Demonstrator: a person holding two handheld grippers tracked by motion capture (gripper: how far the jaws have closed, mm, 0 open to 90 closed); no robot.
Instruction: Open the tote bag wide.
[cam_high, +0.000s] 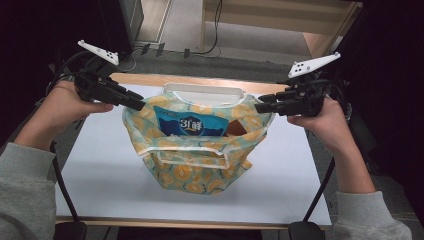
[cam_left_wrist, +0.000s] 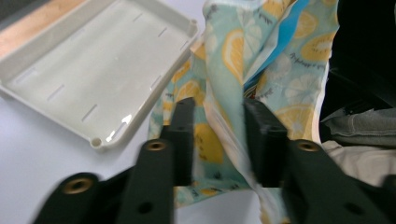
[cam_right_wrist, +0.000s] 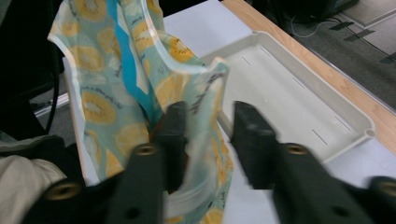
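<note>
While the black jaws of the left gripper (cam_left_wrist: 217, 135) stand apart with a fold of the fruit-printed cloth bag (cam_left_wrist: 243, 70) between them, the fold is seen against the right-hand jaw only, and whether it is pinched cannot be told; the right gripper (cam_right_wrist: 205, 140) is likewise seen parted, the bag's hemmed edge (cam_right_wrist: 187, 93) lying against one jaw with a clear gap to the other, so no firm clamp is shown. From the high view, the left gripper (cam_high: 137, 102) is held at the bag's left top corner and the right gripper (cam_high: 262, 106) at its right top corner, each carried in a hand with a grey sleeve behind it; the bag (cam_high: 195, 160) is stretched wide between them, its mouth open, above the middle of the white table (cam_high: 100, 185). A blue packet (cam_high: 187, 125) is seen standing inside the bag, a brown item just to its right; a cream plastic tray (cam_high: 202, 92) lies just beyond the bag at the table's far edge.
</note>
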